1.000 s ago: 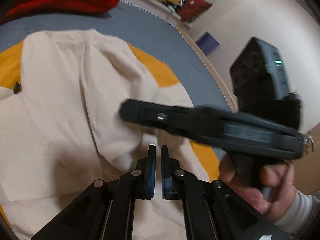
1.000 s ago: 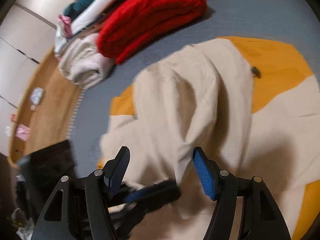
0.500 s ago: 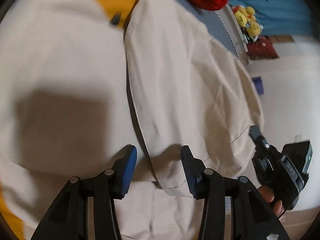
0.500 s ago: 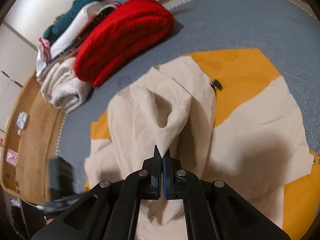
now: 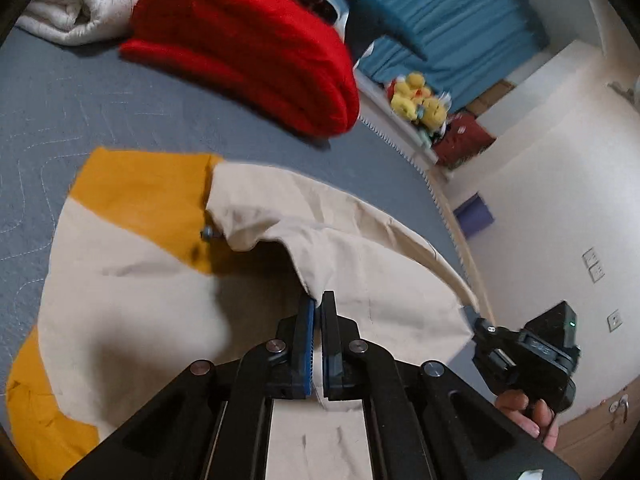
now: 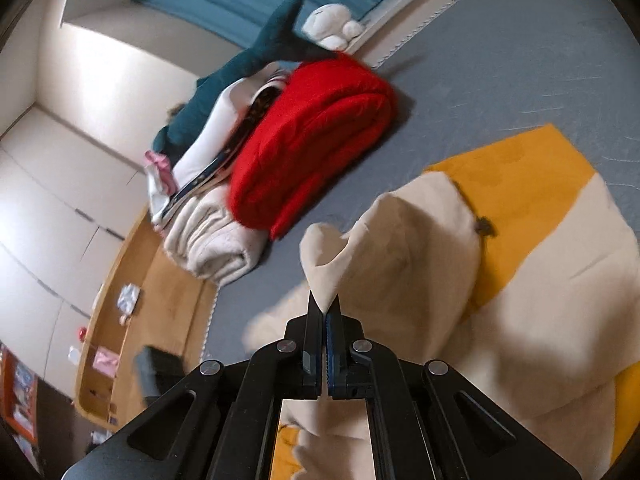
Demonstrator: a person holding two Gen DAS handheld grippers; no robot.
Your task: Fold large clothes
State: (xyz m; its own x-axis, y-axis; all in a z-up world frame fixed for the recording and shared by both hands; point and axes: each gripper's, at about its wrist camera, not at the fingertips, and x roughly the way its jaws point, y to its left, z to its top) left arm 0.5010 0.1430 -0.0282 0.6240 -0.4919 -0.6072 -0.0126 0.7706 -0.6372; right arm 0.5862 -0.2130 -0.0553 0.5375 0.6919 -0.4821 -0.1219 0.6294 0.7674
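A large cream and orange garment [image 5: 132,312] lies spread on the grey bed cover [image 5: 100,112]. My left gripper [image 5: 319,308] is shut on a cream edge of it and holds that flap lifted. My right gripper [image 6: 324,312] is shut on another cream corner [image 6: 324,264], raised above the bed. The right gripper also shows in the left wrist view [image 5: 480,326], pinching the flap's far corner. The flap [image 5: 380,264] hangs stretched between the two grippers. The garment also shows in the right wrist view [image 6: 540,280], with a small dark toggle [image 6: 485,227] on it.
A folded red blanket [image 5: 248,52] and a rolled white blanket [image 5: 76,8] lie at the far side of the bed. Plush toys [image 5: 416,100] sit on a ledge by blue curtains. A wooden bed rim [image 6: 132,280] and a white wall [image 5: 560,200] border the bed.
The left gripper has shut on the cream edge and lifted it. The right gripper stays shut on its corner and has risen. The flap is now stretched between them.
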